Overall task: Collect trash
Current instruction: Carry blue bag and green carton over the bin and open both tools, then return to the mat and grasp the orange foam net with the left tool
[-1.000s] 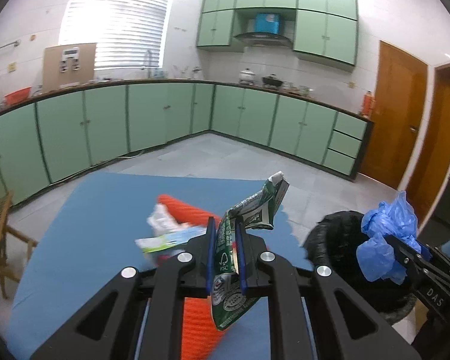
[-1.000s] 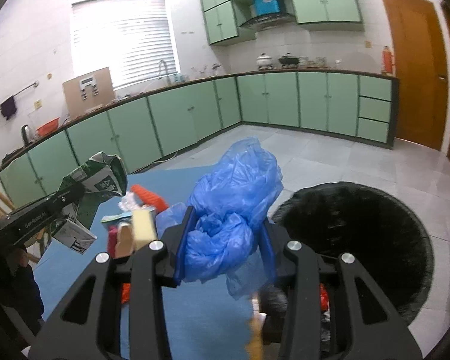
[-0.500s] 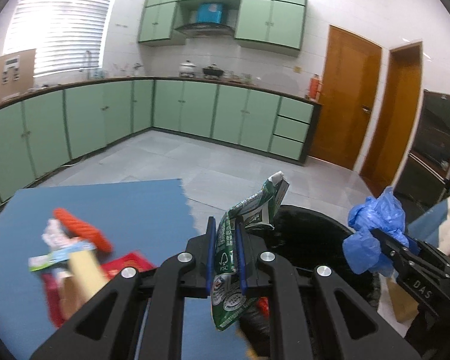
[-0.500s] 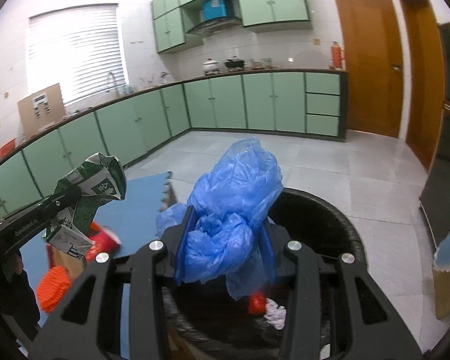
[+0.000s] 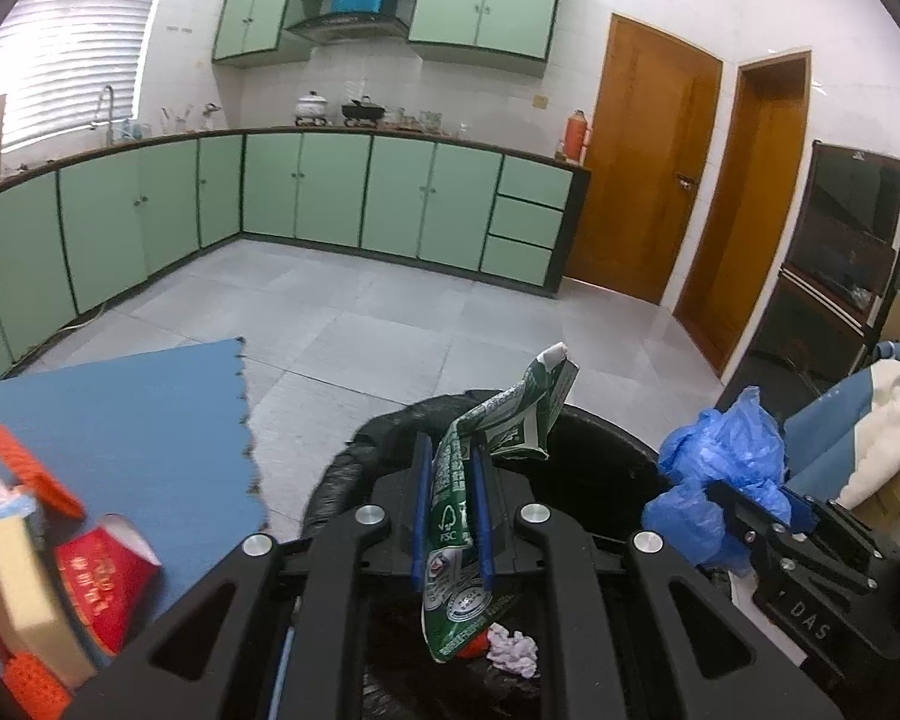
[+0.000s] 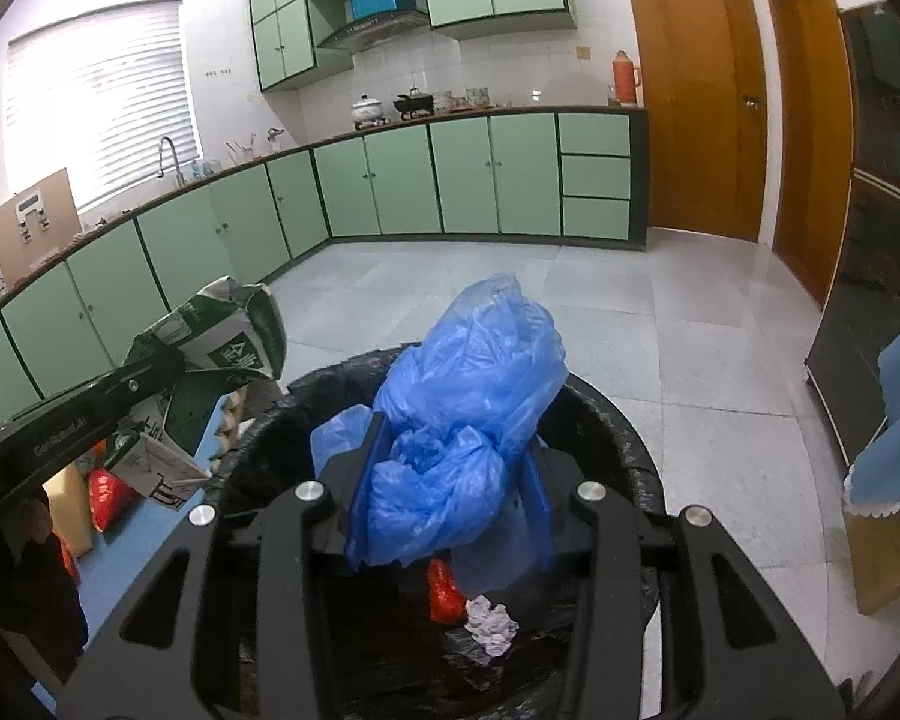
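A black-lined trash bin (image 5: 600, 438) sits on the tiled floor just below both grippers. My left gripper (image 5: 450, 450) is shut on a crumpled green drink carton (image 5: 453, 516), which hangs over the bin's near left side. My right gripper (image 6: 456, 438) holds a bunched blue plastic bag (image 6: 468, 396) over the middle of the bin (image 6: 624, 438). Its jaws are opening, with the bag still between them and touching the pads. A red wrapper (image 6: 444, 594) and a crumpled white paper (image 6: 492, 624) lie inside the bin. The carton (image 6: 228, 348) shows at the left of the right wrist view.
A blue floor mat (image 5: 120, 414) lies left of the bin with a red paper cup (image 5: 102, 570), a pale block (image 5: 24, 588) and orange pieces on it. A dark cabinet (image 5: 840, 270) and a blue cloth (image 5: 840, 438) stand close on the right.
Both grippers swung right from above the blue mat to above the bin, carrying the carton and the bag. The right jaws stand a little wider than before.
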Motion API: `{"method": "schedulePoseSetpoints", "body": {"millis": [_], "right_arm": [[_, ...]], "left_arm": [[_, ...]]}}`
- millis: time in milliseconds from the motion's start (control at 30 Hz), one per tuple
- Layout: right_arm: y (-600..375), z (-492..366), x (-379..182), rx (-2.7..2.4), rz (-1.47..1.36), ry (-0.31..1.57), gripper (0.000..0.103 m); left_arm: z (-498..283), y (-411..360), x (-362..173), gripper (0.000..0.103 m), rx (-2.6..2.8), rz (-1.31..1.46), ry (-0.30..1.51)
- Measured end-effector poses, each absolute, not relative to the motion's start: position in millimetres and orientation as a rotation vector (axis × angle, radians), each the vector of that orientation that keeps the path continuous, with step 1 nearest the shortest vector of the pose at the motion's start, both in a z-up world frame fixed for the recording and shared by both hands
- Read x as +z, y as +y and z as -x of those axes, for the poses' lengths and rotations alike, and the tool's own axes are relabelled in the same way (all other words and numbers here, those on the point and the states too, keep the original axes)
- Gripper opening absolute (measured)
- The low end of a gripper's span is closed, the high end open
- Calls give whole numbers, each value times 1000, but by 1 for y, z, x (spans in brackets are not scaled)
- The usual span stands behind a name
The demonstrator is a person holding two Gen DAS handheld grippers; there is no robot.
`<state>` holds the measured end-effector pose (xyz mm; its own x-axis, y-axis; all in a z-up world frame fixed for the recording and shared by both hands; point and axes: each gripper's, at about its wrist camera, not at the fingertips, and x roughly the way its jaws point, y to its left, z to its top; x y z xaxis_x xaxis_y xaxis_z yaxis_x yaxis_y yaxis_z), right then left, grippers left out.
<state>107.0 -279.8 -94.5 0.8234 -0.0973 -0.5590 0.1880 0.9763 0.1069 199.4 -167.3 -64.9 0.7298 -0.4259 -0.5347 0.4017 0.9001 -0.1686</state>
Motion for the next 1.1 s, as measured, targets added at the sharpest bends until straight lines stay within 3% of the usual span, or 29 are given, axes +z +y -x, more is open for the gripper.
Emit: {"method": "schedulePoseSetpoints", "body": {"millis": [100,133,167,267,333,367,500,600,1100], "right_arm": [[-284,-113,-102,-173,-160,598,53],[-287,-114,-105,-182,-163,602,54],[-289,-114,-108,-187,-166,606,55],[-291,-111,-113,-213,-164,608,71],[-291,-109,-114,-228,-167,608,89],[-290,-107,-114,-236,-168,604,90],[-282,-98,-112,-233,-185,594,93],[-270,-92,-104,-212,-189,576,93],[-167,-89,-80,-18,-183,545,93]], "left_arm": [[-205,-175,-70,15,-480,45,619],[-206,-176,-71,19,-490,51,627],[-207,-177,-72,29,-497,56,632],[-209,-173,-73,44,-500,62,635],[-208,-169,-72,49,-493,67,630],[-208,-167,-71,50,-489,67,628],[-202,-150,-62,68,-445,66,605],[-197,-130,-54,73,-422,61,585],[-136,24,-47,75,-150,30,547]]}}
